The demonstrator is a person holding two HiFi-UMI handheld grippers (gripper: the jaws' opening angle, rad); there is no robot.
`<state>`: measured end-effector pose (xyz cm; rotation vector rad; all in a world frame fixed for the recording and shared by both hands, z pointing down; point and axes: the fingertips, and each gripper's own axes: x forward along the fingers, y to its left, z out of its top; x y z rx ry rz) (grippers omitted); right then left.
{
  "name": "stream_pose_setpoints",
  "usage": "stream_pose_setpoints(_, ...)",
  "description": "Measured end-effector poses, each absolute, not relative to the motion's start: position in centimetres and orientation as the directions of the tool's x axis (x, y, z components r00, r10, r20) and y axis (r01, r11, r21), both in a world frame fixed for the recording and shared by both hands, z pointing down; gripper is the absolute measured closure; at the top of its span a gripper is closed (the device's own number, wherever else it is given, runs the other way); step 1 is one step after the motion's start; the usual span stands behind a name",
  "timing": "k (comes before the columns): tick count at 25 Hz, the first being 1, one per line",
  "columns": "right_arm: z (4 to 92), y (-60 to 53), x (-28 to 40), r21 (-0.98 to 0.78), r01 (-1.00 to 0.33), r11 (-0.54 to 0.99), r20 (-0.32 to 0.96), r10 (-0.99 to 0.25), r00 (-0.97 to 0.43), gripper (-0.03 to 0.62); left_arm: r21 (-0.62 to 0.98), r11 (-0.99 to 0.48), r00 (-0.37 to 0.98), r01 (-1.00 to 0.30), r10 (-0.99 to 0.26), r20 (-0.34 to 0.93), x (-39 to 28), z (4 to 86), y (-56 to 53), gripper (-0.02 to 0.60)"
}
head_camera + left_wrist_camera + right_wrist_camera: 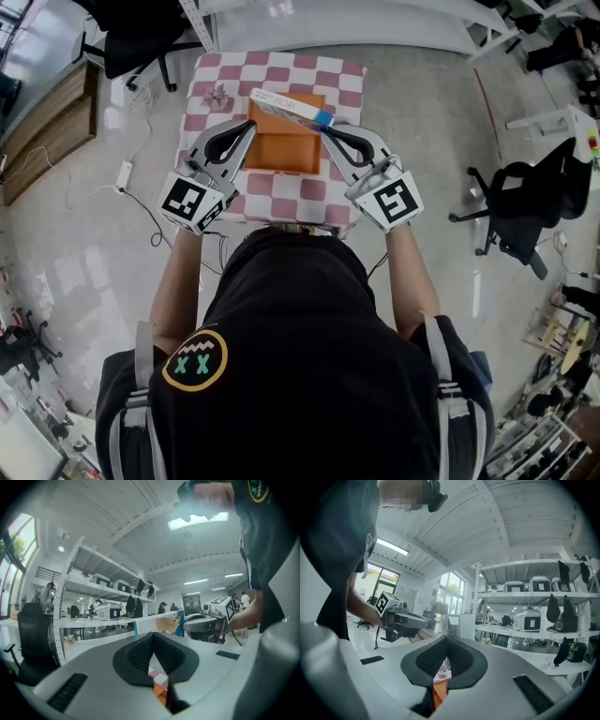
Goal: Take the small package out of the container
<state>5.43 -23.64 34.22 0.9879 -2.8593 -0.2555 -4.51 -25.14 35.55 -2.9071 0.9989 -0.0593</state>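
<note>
We see the right gripper (pixel 325 128) pinched tight on the blue end of the small package (pixel 286 105), a long white carton. Its pads meet with only that thin end between them. The carton sticks out from the jaw tips toward the far left. It sits raised at gripper height over the far rim of the orange container (pixel 286 150), not down inside it. In the left gripper view, we find the carton level with the jaws, with the other gripper at its right-hand end.

The left gripper (pixel 249 125) hovers over the container's left side. Its jaws are pressed together at the tips and hold nothing, and they stay apart from the carton. Both grippers point away from us across the table with the pink and white checked cloth (pixel 281 70), one on each side of the container. A small greyish object (pixel 218 97) lies on the cloth near the far left corner, too small for us to name.
</note>
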Motion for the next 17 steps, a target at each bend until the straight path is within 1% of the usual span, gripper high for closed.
stream_pose_setpoints(17,34.71,-24.32,5.05,0.207,-0.607,0.768,0.059,-0.629,-0.775,0.572,-0.074,-0.781,0.782,-0.621,-0.623,0.015,-5.19,35.5,-25.41,0.565)
